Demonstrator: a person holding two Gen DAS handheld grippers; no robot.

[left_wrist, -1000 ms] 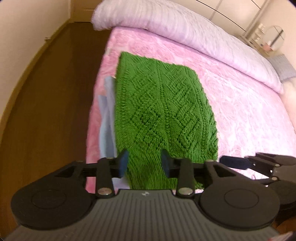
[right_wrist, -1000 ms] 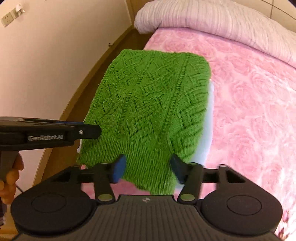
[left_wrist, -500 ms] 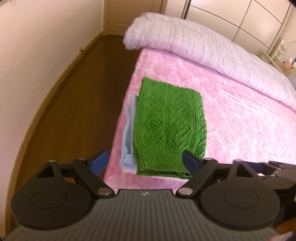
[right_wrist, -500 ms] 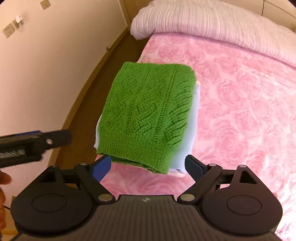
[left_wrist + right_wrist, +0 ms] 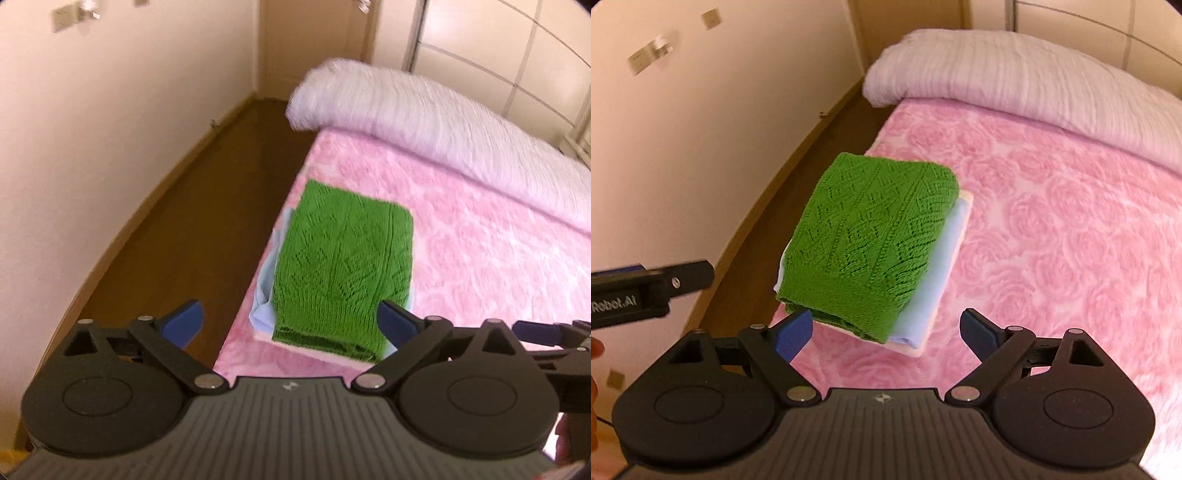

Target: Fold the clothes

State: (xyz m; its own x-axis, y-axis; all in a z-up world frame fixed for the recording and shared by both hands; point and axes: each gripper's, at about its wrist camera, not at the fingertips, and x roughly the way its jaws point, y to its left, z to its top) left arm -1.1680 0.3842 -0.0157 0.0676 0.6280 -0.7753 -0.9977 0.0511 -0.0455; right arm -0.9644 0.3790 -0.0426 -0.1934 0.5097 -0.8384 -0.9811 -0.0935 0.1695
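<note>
A folded green knit sweater [image 5: 343, 273] lies on top of a folded pale blue garment [image 5: 264, 295] at the near left corner of the pink bed; both show in the right wrist view, the sweater [image 5: 871, 236] over the blue garment [image 5: 934, 280]. My left gripper [image 5: 290, 325] is open and empty, held back above the stack's near edge. My right gripper [image 5: 886, 330] is open and empty, also back from the stack. The left gripper's side shows in the right wrist view [image 5: 650, 291].
The bed has a pink rose-patterned blanket [image 5: 1052, 229] and a lilac rolled duvet [image 5: 1015, 70] at the far end. A dark wooden floor strip [image 5: 177, 236] runs between the bed and the cream wall [image 5: 92, 129]. The stack sits close to the bed's left edge.
Both grippers opened wide, let go of the green sweater and pulled back and up from the stack. The sweater stays folded on the blue garment.
</note>
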